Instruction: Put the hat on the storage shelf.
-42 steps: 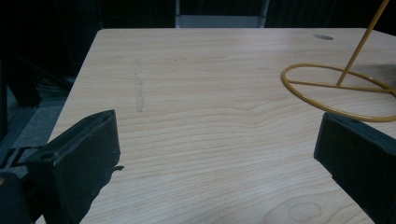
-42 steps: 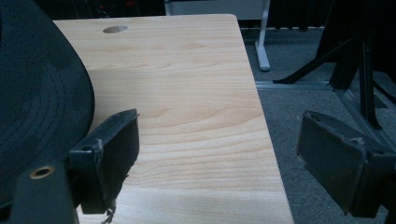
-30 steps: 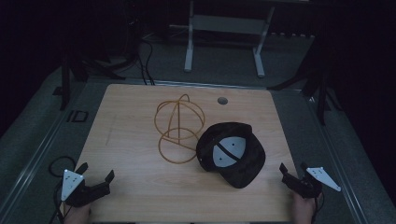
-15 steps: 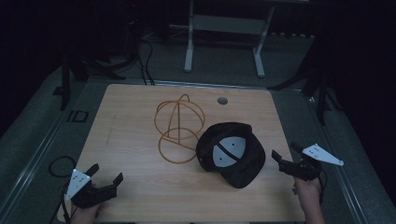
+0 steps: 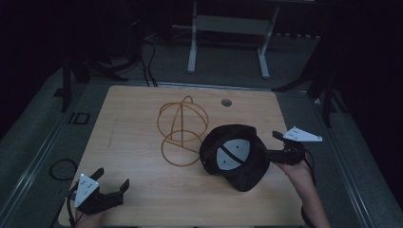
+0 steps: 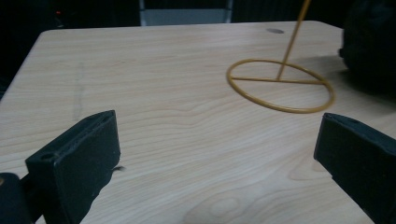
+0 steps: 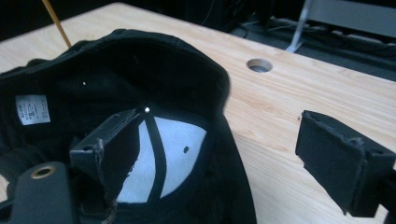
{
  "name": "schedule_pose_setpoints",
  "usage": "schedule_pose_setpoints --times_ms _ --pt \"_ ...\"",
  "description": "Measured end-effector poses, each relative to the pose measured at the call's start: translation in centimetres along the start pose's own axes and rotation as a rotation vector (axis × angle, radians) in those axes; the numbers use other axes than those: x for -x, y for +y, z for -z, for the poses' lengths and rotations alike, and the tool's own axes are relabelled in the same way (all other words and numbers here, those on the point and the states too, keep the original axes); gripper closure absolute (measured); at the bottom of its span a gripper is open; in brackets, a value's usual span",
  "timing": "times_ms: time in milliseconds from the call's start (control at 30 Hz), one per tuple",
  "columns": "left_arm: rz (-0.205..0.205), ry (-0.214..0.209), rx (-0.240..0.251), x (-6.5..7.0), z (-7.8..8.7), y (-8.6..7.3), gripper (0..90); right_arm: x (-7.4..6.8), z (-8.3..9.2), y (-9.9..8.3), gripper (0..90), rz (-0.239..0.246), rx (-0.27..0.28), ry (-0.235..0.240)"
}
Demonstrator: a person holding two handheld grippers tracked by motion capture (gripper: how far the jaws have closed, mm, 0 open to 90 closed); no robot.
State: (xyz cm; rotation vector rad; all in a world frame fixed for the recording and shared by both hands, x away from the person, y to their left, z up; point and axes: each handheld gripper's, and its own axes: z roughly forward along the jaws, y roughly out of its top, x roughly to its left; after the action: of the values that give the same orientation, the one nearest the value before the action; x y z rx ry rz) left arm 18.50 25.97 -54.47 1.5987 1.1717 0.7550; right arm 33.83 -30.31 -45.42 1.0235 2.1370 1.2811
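Note:
A black cap (image 5: pixel 233 159) lies upside down right of the table's middle, its white lining (image 7: pixel 161 154) facing up. My right gripper (image 5: pixel 272 146) is open at the cap's right edge. In the right gripper view (image 7: pixel 219 140) one jaw stands inside the cap and the other outside over bare wood, so the rim (image 7: pixel 229 135) runs between them. A yellow wire stand (image 5: pixel 183 128) with a ring base (image 6: pixel 280 86) stands just left of the cap. My left gripper (image 5: pixel 113 178) rests open near the front left corner, with nothing between its jaws (image 6: pixel 217 149).
The wooden table (image 5: pixel 133 123) has a round cable hole (image 5: pixel 226 102) at the back right. Bare wood lies between the left gripper and the stand. Dark floor, cables and a metal frame (image 5: pixel 228 28) lie beyond the far edge.
My right gripper has moved left from the table's right edge to the cap and now straddles its rim. The left gripper has only shifted slightly.

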Motion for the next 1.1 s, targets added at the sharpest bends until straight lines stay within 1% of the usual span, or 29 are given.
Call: schedule_pose_setpoints --times_ms 33,67,100,133,167,200,233,267,300,333,367,400,433,467,500,533,567,600,633,667,733,767,833,900,933,967,1000,1033,1100 --pt "-0.008 -0.008 -0.002 0.1 0.0 0.0 1.0 0.0 -0.4 0.3 14.8 0.007 -0.008 -0.001" --pt "-0.015 -0.010 -0.003 0.2 0.0 0.1 1.0 -0.1 -1.2 0.7 21.4 0.033 -0.026 0.002" --pt "-0.017 -0.023 -0.001 0.3 0.0 0.1 1.0 -0.2 -1.5 1.0 21.5 0.048 -0.033 -0.007" --pt "-0.017 -0.023 -0.001 0.3 0.0 0.1 1.0 -0.2 -1.9 1.2 22.9 0.065 -0.038 -0.005" --pt "-0.019 -0.024 -0.003 0.4 0.0 0.1 1.0 -0.3 -2.3 1.5 23.6 0.072 -0.045 -0.008" --pt "-0.016 -0.032 0.001 0.5 0.0 0.1 1.0 -0.3 -2.3 1.5 23.6 0.072 -0.045 -0.008" --pt "-0.017 -0.037 -0.002 0.5 0.0 0.1 1.0 -0.3 -2.6 1.7 24.6 0.077 -0.052 -0.011" --pt "-0.019 -0.038 -0.002 0.6 0.0 0.2 1.0 -0.2 -3.5 2.1 30.0 0.098 -0.073 -0.010" --pt "-0.017 -0.045 0.000 0.6 0.0 0.2 1.0 -0.2 -3.5 2.1 30.0 0.098 -0.073 -0.010" --pt "-0.017 -0.049 -0.001 0.6 0.1 0.2 1.0 -0.1 -3.9 2.4 30.6 0.101 -0.078 -0.005" --pt "-0.020 -0.050 0.001 0.6 0.1 0.2 1.0 -0.1 -4.7 2.7 32.4 0.121 -0.098 -0.007" --pt "-0.018 -0.051 0.005 0.6 0.1 0.2 1.0 -0.2 -5.2 2.9 32.6 0.133 -0.111 -0.017" --pt "-0.017 -0.051 0.007 0.5 0.1 0.2 1.0 -0.2 -5.2 2.9 32.6 0.133 -0.111 -0.017" --pt "-0.017 -0.050 0.008 0.5 0.0 0.2 1.0 -0.1 -6.0 3.2 32.7 0.130 -0.132 -0.008" --pt "-0.014 -0.053 0.008 0.5 0.0 0.2 1.0 -0.1 -6.5 3.4 33.4 0.133 -0.147 -0.011" --pt "-0.011 -0.054 0.009 0.5 -0.1 0.2 1.0 -0.1 -6.5 3.4 33.4 0.133 -0.147 -0.011" --pt "-0.013 -0.055 0.006 0.5 -0.2 0.2 1.1 -0.1 -7.3 3.5 34.9 0.137 -0.167 -0.014" --pt "-0.014 -0.059 0.003 0.5 -0.2 0.1 1.1 -0.1 -7.3 3.5 34.9 0.137 -0.167 -0.014" --pt "-0.012 -0.064 0.001 0.4 -0.2 0.1 1.0 -0.1 -8.0 3.6 38.1 0.145 -0.189 -0.009" --pt "-0.012 -0.064 0.001 0.4 -0.2 0.1 1.0 -0.1 -8.0 3.6 38.1 0.145 -0.189 -0.009" --pt "-0.005 -0.068 0.001 0.3 -0.2 0.0 1.0 -0.2 -8.6 3.8 41.2 0.153 -0.212 0.001" --pt "0.000 -0.075 -0.003 0.2 -0.3 0.0 1.0 -0.3 -8.9 4.0 44.5 0.167 -0.227 0.012" --pt "-0.001 -0.073 -0.003 0.1 -0.3 0.0 1.0 -0.5 -9.1 4.1 45.7 0.176 -0.237 0.011" --pt "0.003 -0.078 0.000 0.1 -0.2 0.0 1.1 -0.7 -9.4 4.2 48.7 0.195 -0.254 0.007" --pt "0.004 -0.076 0.001 0.1 -0.2 0.0 1.0 -0.8 -9.6 4.1 54.7 0.218 -0.272 -0.002" --pt "0.004 -0.076 0.001 0.1 -0.2 0.0 1.1 -0.8 -9.6 4.1 54.7 0.218 -0.272 -0.002" --pt "0.008 -0.079 0.002 0.1 -0.2 0.0 1.0 -0.9 -9.7 4.0 70.2 0.236 -0.270 -0.022" --pt "0.012 -0.079 0.001 0.1 -0.2 0.0 1.0 -0.9 -9.7 4.0 70.2 0.236 -0.270 -0.022" --pt "0.016 -0.082 0.000 0.0 -0.2 -0.1 1.0 -0.7 -9.5 4.0 82.0 0.234 -0.267 -0.019"
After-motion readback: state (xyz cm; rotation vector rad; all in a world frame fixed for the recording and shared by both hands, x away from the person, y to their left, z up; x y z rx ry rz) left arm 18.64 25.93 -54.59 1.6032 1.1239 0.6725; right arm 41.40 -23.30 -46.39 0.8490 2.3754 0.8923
